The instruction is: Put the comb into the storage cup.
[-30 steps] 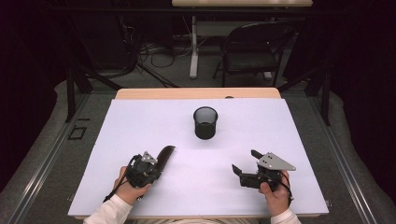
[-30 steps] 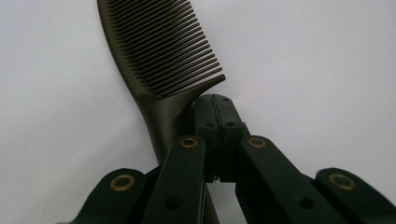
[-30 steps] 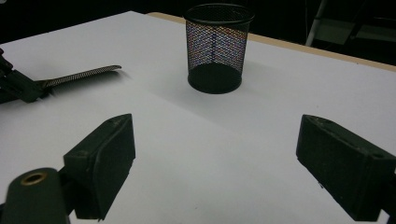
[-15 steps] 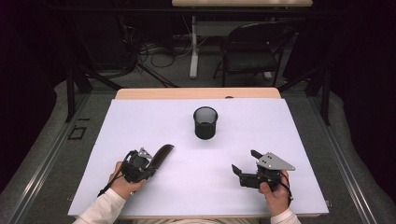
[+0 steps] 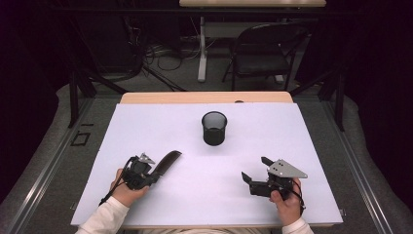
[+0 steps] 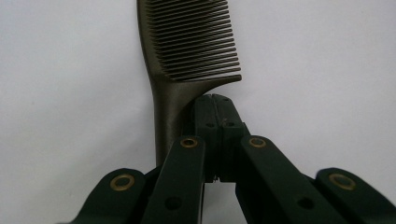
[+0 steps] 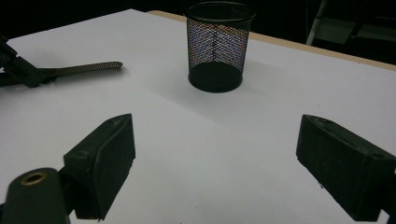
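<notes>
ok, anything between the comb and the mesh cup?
Nothing: bare white table between the comb and the mesh cup, plain in the high view and the right gripper view.

In the left gripper view the comb [image 6: 187, 51] ran off the top edge, so its far end was cut away, and the lower part of its handle was hidden behind the closed jaws of the left gripper [image 6: 214, 100]; whether the pads pinched the handle or lay just beside it could not be told. In the right gripper view the left gripper was cropped at the left edge, and the chair [image 7: 355, 23] beyond the worktop [image 7: 280, 107] was dark and cut off.
</notes>
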`<action>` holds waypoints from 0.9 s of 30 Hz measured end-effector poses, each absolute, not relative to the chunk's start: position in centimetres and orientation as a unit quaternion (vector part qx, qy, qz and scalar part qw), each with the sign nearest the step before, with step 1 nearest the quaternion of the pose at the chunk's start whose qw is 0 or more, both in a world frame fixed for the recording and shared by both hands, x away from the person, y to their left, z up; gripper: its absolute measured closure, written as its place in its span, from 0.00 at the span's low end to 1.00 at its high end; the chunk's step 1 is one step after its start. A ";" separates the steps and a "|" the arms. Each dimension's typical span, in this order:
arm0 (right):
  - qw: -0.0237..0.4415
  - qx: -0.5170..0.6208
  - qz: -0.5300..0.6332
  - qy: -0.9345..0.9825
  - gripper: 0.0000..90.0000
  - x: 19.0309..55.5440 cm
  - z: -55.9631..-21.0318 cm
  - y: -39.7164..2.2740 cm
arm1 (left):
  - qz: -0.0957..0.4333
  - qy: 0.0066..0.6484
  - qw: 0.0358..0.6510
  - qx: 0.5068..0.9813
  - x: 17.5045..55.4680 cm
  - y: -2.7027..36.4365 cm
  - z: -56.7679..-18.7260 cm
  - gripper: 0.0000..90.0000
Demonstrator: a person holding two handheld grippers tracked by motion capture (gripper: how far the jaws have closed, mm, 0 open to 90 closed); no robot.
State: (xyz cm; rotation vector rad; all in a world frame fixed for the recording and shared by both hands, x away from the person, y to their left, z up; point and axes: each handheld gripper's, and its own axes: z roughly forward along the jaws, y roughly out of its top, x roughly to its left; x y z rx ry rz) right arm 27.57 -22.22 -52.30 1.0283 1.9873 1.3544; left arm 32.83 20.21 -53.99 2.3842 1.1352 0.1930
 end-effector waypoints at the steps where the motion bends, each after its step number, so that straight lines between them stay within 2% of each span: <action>1: 0.260 0.380 0.499 0.734 0.13 27.6 -52.3 -22.2 | 0.072 0.417 0.243 0.873 32.8 20.3 -54.0 1.00; 14: 0.261 0.379 0.499 0.735 0.13 27.6 -52.3 -22.2 | 0.068 0.423 0.257 0.866 32.6 20.7 -54.0 1.00; 27: 0.260 0.378 0.499 0.735 0.13 27.5 -52.3 -22.2 | 0.075 0.418 0.286 0.859 31.3 20.9 -52.7 0.91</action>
